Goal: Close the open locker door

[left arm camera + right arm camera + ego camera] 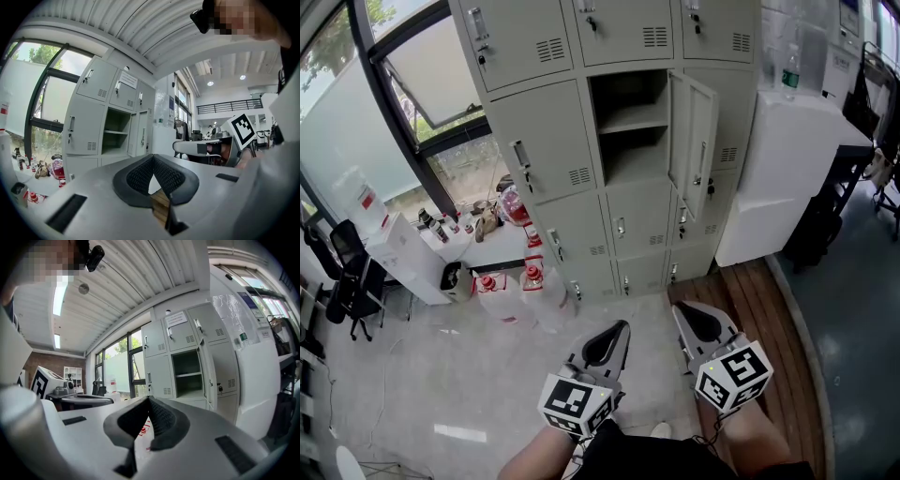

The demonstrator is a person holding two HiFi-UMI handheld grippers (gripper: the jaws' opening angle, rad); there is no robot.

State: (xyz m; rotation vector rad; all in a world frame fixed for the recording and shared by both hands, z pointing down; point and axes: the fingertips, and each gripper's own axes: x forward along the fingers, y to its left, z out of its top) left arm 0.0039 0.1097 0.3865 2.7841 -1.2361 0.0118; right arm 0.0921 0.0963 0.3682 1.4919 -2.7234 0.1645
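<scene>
Both hand-held grippers [617, 328] [683, 309] closed, empty

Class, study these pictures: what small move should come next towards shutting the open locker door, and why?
Probably step forward and raise the right tongs towards the door, which hangs open to the right of its compartment. These and the left tongs are shut, empty and far from the lockers.
</scene>
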